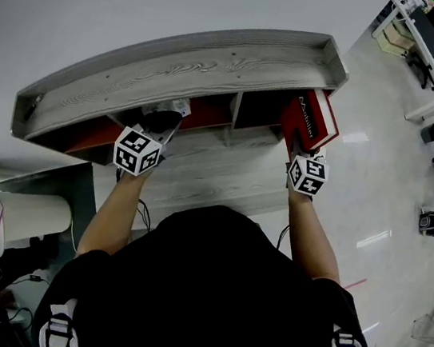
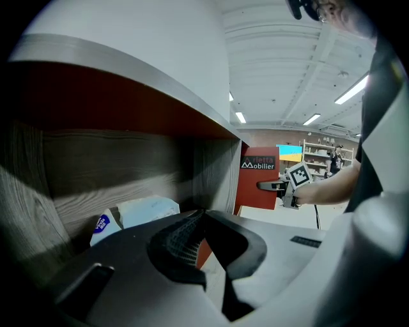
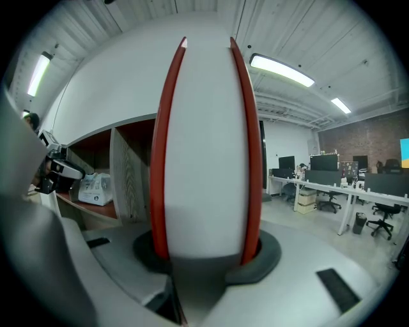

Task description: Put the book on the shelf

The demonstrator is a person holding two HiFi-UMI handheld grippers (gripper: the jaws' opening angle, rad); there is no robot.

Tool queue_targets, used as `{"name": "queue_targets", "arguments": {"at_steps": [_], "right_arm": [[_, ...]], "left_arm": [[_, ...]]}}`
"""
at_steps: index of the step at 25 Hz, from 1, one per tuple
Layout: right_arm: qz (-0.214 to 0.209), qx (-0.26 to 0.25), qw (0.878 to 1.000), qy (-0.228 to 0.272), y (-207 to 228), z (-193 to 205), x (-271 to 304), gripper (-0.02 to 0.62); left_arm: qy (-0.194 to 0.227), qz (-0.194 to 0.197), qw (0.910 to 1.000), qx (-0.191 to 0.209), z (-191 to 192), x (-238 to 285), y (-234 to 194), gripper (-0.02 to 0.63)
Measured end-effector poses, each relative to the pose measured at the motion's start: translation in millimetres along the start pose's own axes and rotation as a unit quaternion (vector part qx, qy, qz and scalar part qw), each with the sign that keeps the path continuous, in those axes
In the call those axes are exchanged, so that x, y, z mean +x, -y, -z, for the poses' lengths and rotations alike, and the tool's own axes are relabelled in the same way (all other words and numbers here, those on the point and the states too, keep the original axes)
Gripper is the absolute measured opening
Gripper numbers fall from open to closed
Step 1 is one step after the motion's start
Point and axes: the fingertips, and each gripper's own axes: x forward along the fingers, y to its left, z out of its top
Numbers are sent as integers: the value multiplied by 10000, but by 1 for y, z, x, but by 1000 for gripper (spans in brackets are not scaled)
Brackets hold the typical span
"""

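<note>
Book (image 3: 204, 140) stands upright in the right hand-held gripper (image 1: 300, 149), which is clamped on its page edge. The spine leads, long axis vertical, at the mouth of the shelf's (image 1: 193, 64) right compartment. The left hand-held gripper (image 2: 203, 214), jaws together and empty, is farther off.

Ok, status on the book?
Left hand-held gripper shut, empty. Right hand-held gripper shut on red-covered book, upright at grey wooden shelf, right compartment. White packet in left compartment.

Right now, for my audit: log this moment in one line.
right gripper: shut on red-covered book | book: at grey wooden shelf right end | left gripper: shut, empty
</note>
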Motion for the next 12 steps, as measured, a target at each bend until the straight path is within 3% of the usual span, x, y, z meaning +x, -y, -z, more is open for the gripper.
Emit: {"name": "queue_targets", "arguments": {"at_steps": [12], "right_arm": [[-31,-85,9999,51,-2,-3,21,172]], "left_arm": [[-60,-45,9999,-81,4,8,-6,20]]}}
